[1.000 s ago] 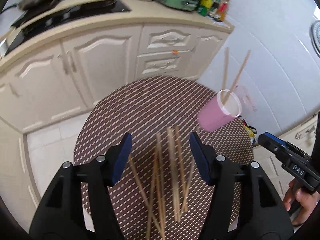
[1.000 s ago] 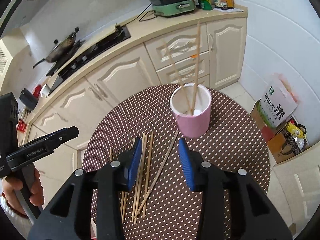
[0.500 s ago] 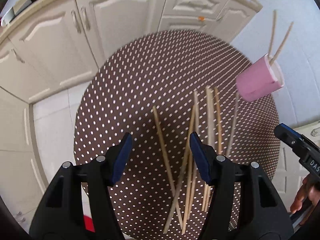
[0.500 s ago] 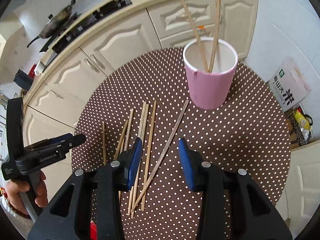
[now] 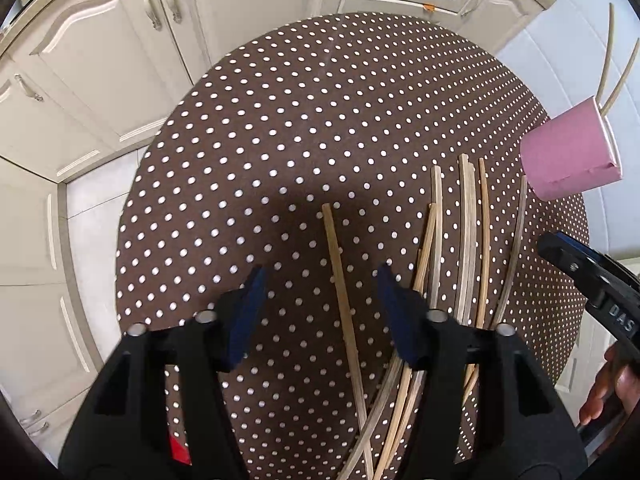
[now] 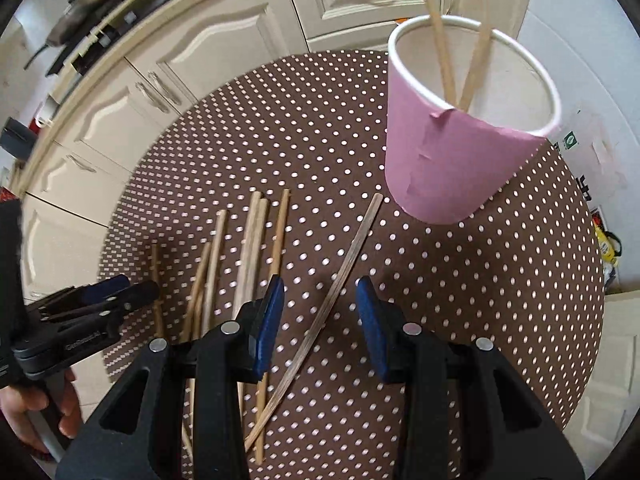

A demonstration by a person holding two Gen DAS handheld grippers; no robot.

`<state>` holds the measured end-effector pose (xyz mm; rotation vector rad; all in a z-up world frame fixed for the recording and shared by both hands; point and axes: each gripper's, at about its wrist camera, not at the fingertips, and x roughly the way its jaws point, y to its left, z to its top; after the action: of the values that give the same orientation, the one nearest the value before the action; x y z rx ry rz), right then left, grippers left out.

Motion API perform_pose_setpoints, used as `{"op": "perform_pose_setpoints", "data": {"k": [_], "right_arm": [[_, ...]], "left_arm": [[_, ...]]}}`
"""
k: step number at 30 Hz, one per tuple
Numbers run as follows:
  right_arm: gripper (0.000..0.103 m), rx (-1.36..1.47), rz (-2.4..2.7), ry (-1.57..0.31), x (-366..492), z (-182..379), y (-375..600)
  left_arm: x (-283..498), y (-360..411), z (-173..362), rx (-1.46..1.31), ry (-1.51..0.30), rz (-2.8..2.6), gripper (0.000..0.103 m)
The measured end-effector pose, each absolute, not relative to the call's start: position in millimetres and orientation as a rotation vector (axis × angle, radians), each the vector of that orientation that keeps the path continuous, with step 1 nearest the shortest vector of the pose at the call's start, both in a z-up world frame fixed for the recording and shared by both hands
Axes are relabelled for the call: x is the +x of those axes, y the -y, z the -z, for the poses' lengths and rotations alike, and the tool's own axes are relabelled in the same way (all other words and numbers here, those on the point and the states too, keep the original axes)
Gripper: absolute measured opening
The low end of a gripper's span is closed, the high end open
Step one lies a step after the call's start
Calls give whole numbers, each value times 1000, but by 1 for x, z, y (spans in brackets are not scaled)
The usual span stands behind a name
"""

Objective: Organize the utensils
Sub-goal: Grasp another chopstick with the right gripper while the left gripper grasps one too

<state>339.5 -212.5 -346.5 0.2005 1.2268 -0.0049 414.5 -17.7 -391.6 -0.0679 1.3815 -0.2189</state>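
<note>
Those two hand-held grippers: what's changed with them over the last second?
Both came down toward the table. The left hand-held gripper, jaws closing, now straddles one loose chopstick; the right hand-held gripper straddles a darker chopstick. Neither grips yet. The pink cup and its two chopsticks stayed put.

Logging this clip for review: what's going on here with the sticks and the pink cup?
A person is sorting chopsticks on a dotted round table. Two already stand in the pink cup; the rest lie loose. The left hand-held gripper hangs over a lone chopstick, jaws closing but not yet touching it. The right hand-held gripper straddles a darker chopstick nearest the cup, jaws open. Nothing is lifted.
</note>
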Motion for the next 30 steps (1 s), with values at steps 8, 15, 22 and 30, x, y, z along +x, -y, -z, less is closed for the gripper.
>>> {"op": "perform_pose_setpoints", "data": {"k": [8,15,22,30], "right_arm": [[36,166,49,-1261,354,364,218],[22,148,34,-1290,360,375,220],[5,142,-13,-1296,368,375,213],[5,194,-62,-1201,351,338,209]], "left_arm": [[427,17,400,-53,-1379,218,32],[436,11,401,-49,-1369,202,10],[432,15,397,-62,-1349,228,8],[424,24,350,-60,-1238,286,5]]}}
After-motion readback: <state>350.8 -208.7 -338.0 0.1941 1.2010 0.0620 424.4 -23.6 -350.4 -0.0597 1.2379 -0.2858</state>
